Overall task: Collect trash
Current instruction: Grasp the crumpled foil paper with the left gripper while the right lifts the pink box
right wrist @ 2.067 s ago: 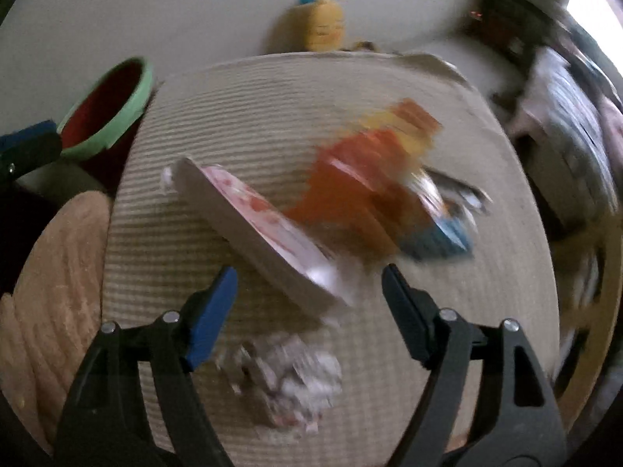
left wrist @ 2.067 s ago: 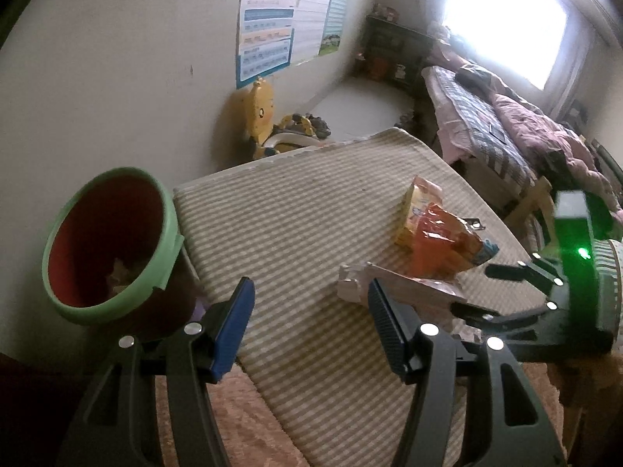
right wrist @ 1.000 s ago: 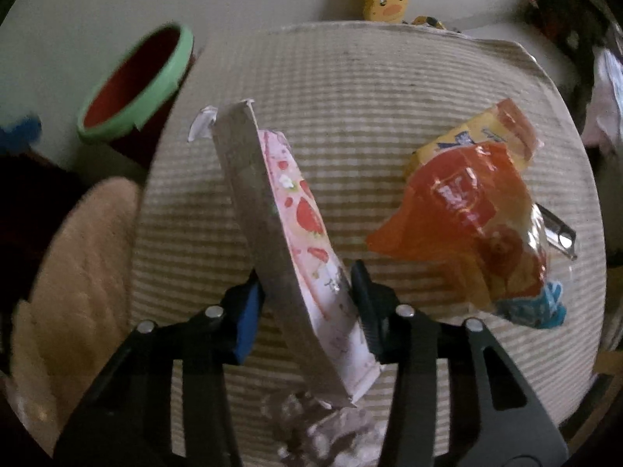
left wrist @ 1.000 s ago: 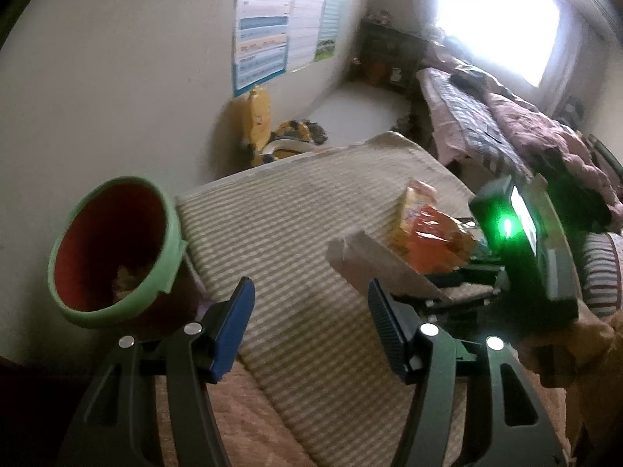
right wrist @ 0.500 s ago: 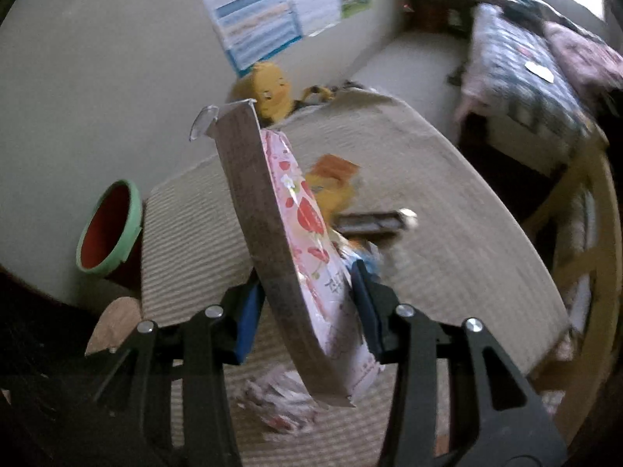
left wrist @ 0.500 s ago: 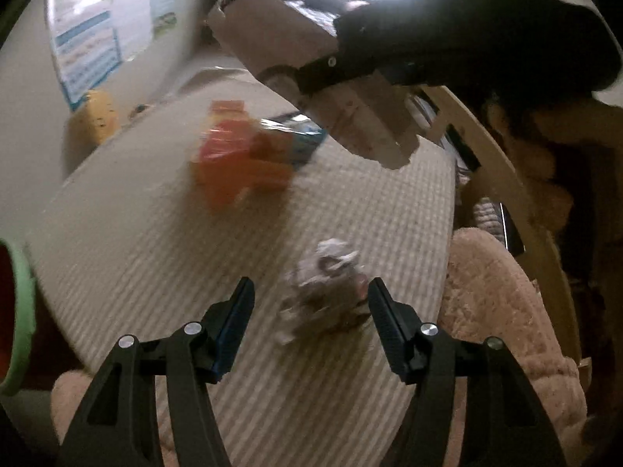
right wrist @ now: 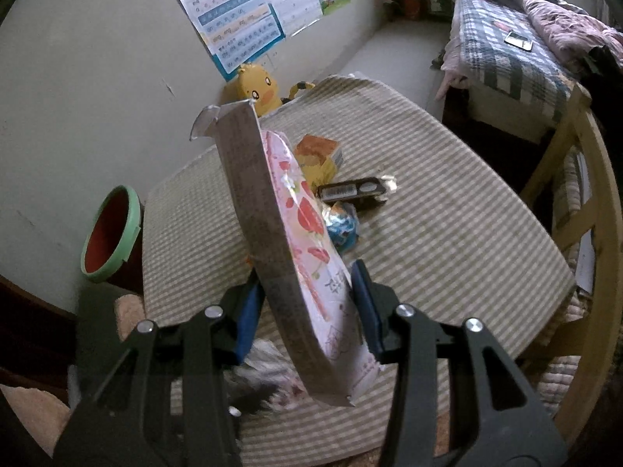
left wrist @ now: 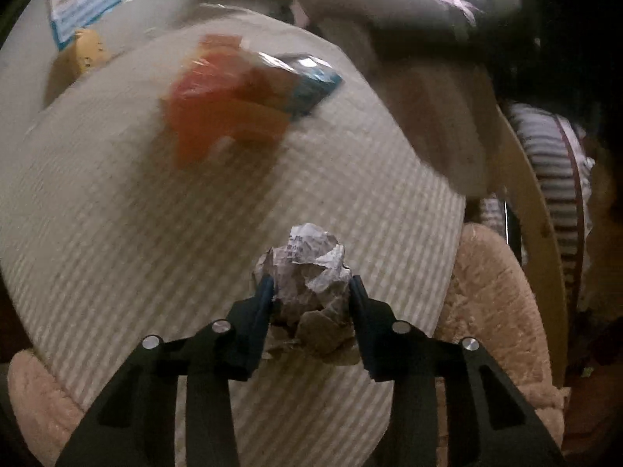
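Both fingers (left wrist: 268, 292) now around paper wad (left wrist: 307, 268)

left hand-held gripper (left wrist: 310, 292) | jaws closing | around crumpled paper ball (left wrist: 307, 268) | striped tablecloth (left wrist: 117, 233)

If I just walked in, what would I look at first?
Probably the tall pink strawberry box, lifted over the striped table and pinched in the right claw. Next, the crumpled paper ball near the table's edge, with the left claw closing around it. Behind, a red bin with a green rim waits beside the table.
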The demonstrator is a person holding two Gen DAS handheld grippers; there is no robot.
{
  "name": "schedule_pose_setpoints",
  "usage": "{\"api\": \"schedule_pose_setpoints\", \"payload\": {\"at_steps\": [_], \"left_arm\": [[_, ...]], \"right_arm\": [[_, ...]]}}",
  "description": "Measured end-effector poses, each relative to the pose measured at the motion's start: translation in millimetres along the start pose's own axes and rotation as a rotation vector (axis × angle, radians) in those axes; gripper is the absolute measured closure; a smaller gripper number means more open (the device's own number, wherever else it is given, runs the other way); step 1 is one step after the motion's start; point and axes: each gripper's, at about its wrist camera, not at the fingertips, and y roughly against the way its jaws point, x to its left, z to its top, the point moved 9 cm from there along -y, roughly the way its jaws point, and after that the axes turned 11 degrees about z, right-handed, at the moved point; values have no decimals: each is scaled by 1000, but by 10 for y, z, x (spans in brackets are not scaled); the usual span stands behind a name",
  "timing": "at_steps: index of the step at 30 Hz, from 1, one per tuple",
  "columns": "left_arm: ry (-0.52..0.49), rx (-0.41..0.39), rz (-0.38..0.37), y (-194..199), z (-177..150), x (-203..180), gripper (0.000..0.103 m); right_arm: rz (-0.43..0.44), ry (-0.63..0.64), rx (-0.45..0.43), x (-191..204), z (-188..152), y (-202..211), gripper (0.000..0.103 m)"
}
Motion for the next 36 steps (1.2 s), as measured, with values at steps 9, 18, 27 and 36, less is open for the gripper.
{"api": "schedule_pose_setpoints", "payload": {"at_steps": [9,18,27,36], "left_arm": [[186,-77,148,314,68,888,66],[233,-153,214,535,107,1155,65],[241,-183,243,636,169,1220,65],[286,-326,347,1298,414,1493,64]], "right_arm": [[24,33,214,139,-575,-545,59],[-34,100,312,241,-830,-872,51],[-75,182,333,370,-919,-1050,57],[-3,147,91,646,-309,-511,61]]}}
